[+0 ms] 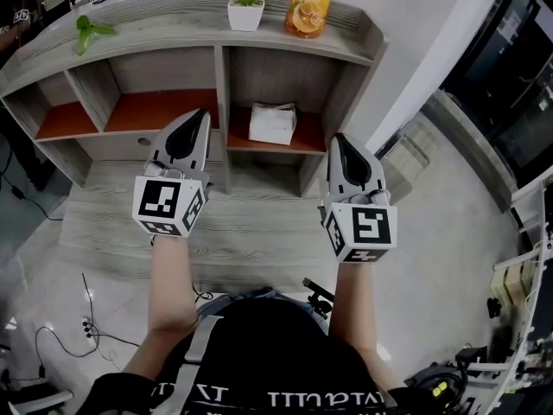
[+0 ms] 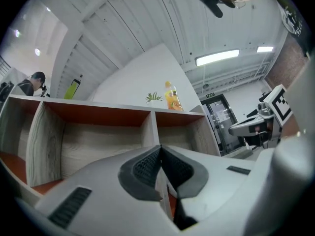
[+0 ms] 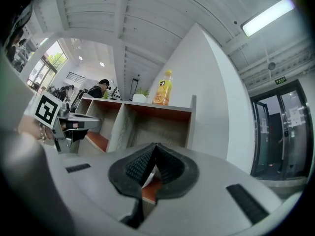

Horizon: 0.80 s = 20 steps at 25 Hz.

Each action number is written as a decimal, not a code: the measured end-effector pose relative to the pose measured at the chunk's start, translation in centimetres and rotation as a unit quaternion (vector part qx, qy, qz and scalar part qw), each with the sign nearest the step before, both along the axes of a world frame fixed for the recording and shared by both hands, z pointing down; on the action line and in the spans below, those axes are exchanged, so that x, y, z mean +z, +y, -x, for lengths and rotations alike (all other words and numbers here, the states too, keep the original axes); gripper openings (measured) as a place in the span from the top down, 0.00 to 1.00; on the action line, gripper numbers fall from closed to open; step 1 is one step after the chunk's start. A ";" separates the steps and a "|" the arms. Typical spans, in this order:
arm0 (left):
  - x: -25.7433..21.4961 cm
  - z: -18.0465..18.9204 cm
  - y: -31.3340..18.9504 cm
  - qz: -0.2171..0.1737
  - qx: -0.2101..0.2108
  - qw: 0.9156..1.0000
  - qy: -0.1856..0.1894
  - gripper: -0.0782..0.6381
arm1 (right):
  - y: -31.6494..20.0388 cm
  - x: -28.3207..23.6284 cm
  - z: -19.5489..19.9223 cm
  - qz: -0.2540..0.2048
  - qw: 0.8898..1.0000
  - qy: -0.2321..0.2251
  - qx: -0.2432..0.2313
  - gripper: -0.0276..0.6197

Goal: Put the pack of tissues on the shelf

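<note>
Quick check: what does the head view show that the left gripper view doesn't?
Only the head view: the pack of tissues lying in the shelf's right compartment. Only the left gripper view: the left hand-held gripper, pads pressed together, nothing between them. Both: the shelf, the orange bottle and potted plant on top.
</note>
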State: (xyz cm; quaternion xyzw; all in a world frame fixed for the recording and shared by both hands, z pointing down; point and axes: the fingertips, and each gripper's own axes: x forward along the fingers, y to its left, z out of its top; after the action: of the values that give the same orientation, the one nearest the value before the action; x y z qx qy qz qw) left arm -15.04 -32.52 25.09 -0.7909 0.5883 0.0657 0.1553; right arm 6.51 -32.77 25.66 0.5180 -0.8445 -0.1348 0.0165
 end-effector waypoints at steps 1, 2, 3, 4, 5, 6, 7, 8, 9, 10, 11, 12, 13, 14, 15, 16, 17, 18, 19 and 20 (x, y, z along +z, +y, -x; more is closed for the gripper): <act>-0.1 0.0 0.0 -0.003 -0.001 1.000 -0.001 0.87 | -0.1 0.0 0.0 0.001 1.000 -0.001 0.000 0.93; -0.3 -0.1 0.0 -0.006 0.000 1.000 -0.002 0.87 | -0.1 0.0 -0.1 0.001 1.000 -0.001 0.000 0.93; -0.4 -0.2 0.1 -0.008 0.000 1.000 -0.002 0.87 | -0.1 0.0 -0.2 0.000 1.000 -0.001 0.000 0.93; -0.5 -0.3 0.0 -0.009 0.001 1.000 -0.001 0.87 | -0.1 -0.1 -0.2 0.000 1.000 0.000 0.000 0.93; -0.5 -0.3 0.0 -0.010 0.001 1.000 -0.001 0.87 | -0.1 -0.1 -0.3 0.000 1.000 0.001 0.000 0.93; -0.6 -0.4 0.0 -0.012 0.001 1.000 0.000 0.87 | -0.2 -0.1 -0.3 -0.001 1.000 0.001 0.001 0.93; -0.7 -0.4 0.0 -0.012 0.000 1.000 0.001 0.87 | -0.2 -0.1 -0.4 -0.001 1.000 0.001 0.001 0.93; -0.7 -0.4 -0.1 -0.013 -0.002 1.000 0.003 0.87 | -0.2 -0.1 -0.4 -0.001 1.000 0.001 0.001 0.93; -0.7 -0.4 -0.1 -0.013 -0.004 1.000 0.004 0.87 | -0.3 -0.1 -0.5 0.000 1.000 0.002 0.001 0.93; -0.7 -0.4 -0.2 -0.013 -0.005 1.000 0.005 0.87 | -0.3 -0.1 -0.5 0.000 1.000 0.002 0.002 0.93; -0.7 -0.4 -0.2 -0.013 -0.005 1.000 0.005 0.87 | -0.3 -0.1 -0.5 0.000 1.000 0.002 0.002 0.93; -0.6 -0.5 -0.3 -0.013 -0.004 1.000 0.004 0.87 | -0.4 0.0 -0.6 0.001 1.000 0.001 0.003 0.93; -0.6 -0.6 -0.3 -0.014 -0.003 1.000 0.003 0.87 | -0.4 0.0 -0.6 0.001 1.000 0.001 0.003 0.93; -0.6 -0.6 -0.3 -0.015 -0.002 1.000 0.003 0.87 | -0.5 0.0 -0.7 0.001 1.000 0.001 0.004 0.93; -0.6 -0.7 -0.3 -0.015 0.000 1.000 0.004 0.87 | -0.5 0.0 -0.7 0.001 1.000 0.001 0.004 0.93; -0.6 -0.7 -0.4 -0.015 0.001 1.000 0.004 0.87 | -0.5 0.0 -0.7 0.001 1.000 0.001 0.005 0.93; -0.6 -0.7 -0.4 -0.015 0.002 1.000 0.005 0.87 | -0.5 0.0 -0.8 0.002 1.000 0.001 0.005 0.93; -0.6 -0.7 -0.4 -0.015 0.002 1.000 0.006 0.87 | -0.5 0.0 -0.8 0.002 1.000 0.001 0.006 0.93; -0.6 -0.7 -0.4 -0.015 0.003 1.000 0.006 0.87 | -0.6 0.1 -0.8 0.002 1.000 0.001 0.006 0.93; -0.6 -0.7 -0.5 -0.015 0.003 1.000 0.007 0.87 | -0.6 0.1 -0.8 0.003 1.000 0.001 0.006 0.93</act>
State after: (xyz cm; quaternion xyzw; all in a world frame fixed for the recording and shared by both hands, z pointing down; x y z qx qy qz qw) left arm -14.31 -32.98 24.48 -0.7896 0.5862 0.0799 0.1627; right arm 7.31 -33.36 25.73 0.5229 -0.8417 -0.1330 0.0194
